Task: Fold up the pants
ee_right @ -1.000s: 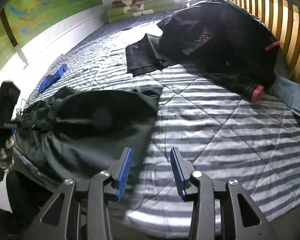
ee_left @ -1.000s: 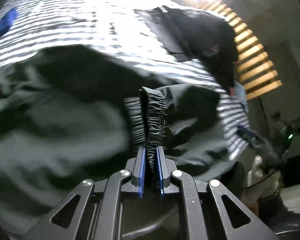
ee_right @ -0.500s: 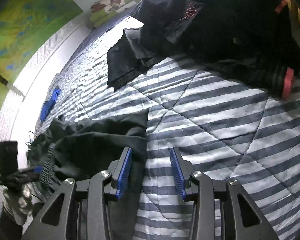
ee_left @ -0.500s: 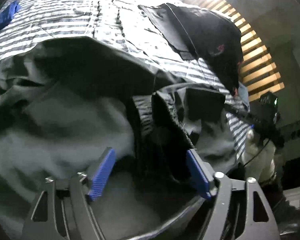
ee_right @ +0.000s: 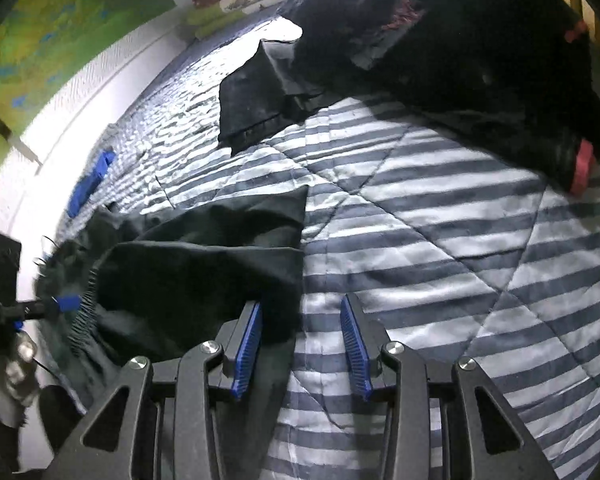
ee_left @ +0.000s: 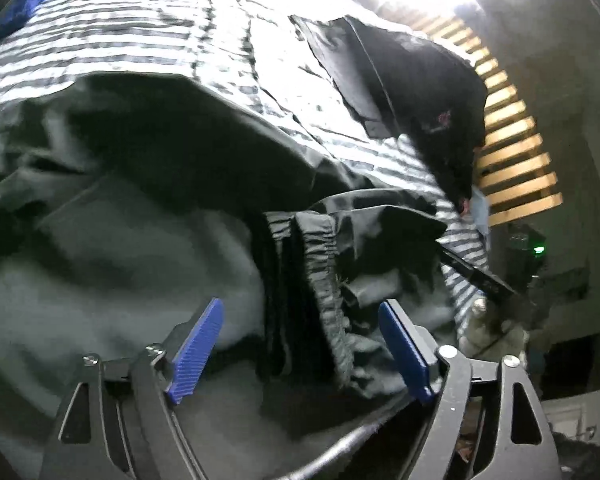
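Note:
Dark grey-green pants (ee_left: pixel 112 248) lie bunched on the striped bed cover (ee_left: pixel 188 36). Their gathered elastic waistband (ee_left: pixel 324 280) runs between the spread blue pads of my left gripper (ee_left: pixel 300 346), which is open and holds nothing. In the right wrist view the same pants (ee_right: pixel 204 256) lie at the left, one leg end reaching the bed's middle. My right gripper (ee_right: pixel 302 344) is open just above the cloth's right edge, its left pad over the fabric, its right pad over the cover.
A heap of black clothing (ee_right: pixel 452 52) with red cuffs fills the far right of the bed, a flat black garment (ee_right: pixel 256 100) beside it. A blue item (ee_right: pixel 92 184) lies near the white wall. A wooden slatted frame (ee_left: pixel 512 160) borders the bed.
My left gripper let go of the waistband and opened wide. My right gripper moved down and left over the bed until it reached the edge of the pants, staying open.

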Demonstrator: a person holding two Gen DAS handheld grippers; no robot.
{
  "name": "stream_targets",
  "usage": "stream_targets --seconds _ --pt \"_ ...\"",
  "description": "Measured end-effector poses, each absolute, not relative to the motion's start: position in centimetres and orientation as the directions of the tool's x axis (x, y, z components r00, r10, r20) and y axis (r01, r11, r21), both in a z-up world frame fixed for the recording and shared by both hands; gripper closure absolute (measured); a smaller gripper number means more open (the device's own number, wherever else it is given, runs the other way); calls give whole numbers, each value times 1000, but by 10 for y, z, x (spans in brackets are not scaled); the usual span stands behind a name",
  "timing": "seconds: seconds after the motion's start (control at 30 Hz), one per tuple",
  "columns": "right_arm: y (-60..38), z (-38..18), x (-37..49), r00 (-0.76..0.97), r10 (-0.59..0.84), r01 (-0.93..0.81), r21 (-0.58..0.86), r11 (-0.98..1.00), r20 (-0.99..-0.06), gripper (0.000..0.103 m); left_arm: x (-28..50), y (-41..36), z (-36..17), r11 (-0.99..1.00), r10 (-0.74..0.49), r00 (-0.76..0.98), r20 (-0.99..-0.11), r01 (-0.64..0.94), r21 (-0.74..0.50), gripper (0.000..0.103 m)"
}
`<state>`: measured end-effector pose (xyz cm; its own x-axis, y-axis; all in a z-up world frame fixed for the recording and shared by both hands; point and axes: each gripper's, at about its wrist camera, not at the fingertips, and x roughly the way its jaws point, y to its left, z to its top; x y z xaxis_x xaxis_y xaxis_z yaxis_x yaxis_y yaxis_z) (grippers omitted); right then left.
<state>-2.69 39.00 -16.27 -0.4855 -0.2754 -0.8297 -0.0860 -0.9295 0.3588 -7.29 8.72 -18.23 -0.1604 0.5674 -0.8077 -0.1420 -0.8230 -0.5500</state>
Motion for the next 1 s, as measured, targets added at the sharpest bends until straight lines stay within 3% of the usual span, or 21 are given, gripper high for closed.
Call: stream_targets --seconds 0.17,0.23,0.47,0.6,0.83,1.0 --pt "385 -159 -26 -491 -308 -50 379 -924 -815 66 -84 119 -198 -861 500 -145 -854 -193 -471 21" --pt "390 -157 -24 -497 -324 -54 401 -914 -805 66 -85 125 -196 -860 499 -133 -856 -199 -470 82" --pt "422 -154 -15 -528 -382 -109 507 -855 -758 66 -72 81 -158 -859 511 -223 -830 -176 -481 86" --pt "421 -152 -22 -527 -407 -81 521 -850 -746 66 -64 21 -134 -904 425 -289 -858 -98 -415 86" --pt "355 -139 -58 -452 -499 219 450 -866 -739 66 -38 -55 -125 -944 311 -295 -904 14 -329 86" --pt "307 -145 -86 -388 -510 364 380 -850 -768 66 -30 -84 -126 -942 301 -309 -902 52 -332 86"
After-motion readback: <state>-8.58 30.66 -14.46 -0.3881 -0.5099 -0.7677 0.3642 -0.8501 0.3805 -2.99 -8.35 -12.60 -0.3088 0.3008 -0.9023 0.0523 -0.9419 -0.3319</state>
